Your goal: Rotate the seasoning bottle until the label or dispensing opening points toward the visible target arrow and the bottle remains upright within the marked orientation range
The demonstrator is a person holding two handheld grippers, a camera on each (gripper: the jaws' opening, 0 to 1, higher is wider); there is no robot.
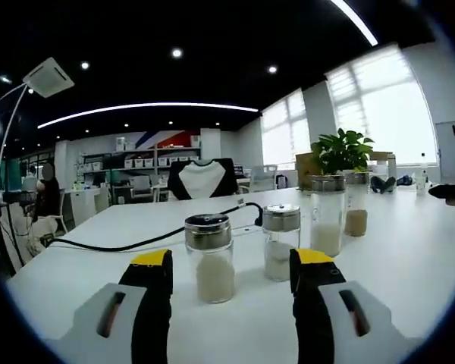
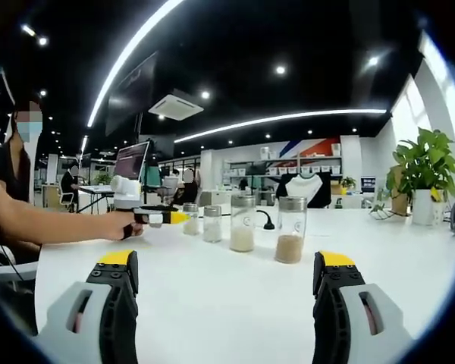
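The left gripper is released, its yellow-tipped black jaws standing wide apart just short of the nearest seasoning bottle, which sits upright on the worktop between them and untouched. The right gripper is also released, holding nothing, with the four bottles well ahead of it; in its view the left gripper shows from the side, pointing at the row.

The likely trouble is tipping: the bottle is tall and narrow, so a squeeze high up or a twist that drags it across the smooth worktop could lean it out of upright. The second bottle stands just beside and slightly farther right, close enough that the right-hand jaw could nudge it while closing. Slick glass under hard jaws may also slip, so the bottle turns less than the gripper does. No arrow or marked range can be made out, so judging the final heading looks difficult.

The bottles are clear glass cylinders with brushed metal shaker caps, the near ones part-filled with pale granules. Farther right stand a taller bottle with whitish contents and another with tan powder. The worktop is white, glossy and flat; a black cable trails across it, and a leafy potted plant stands at the far right.
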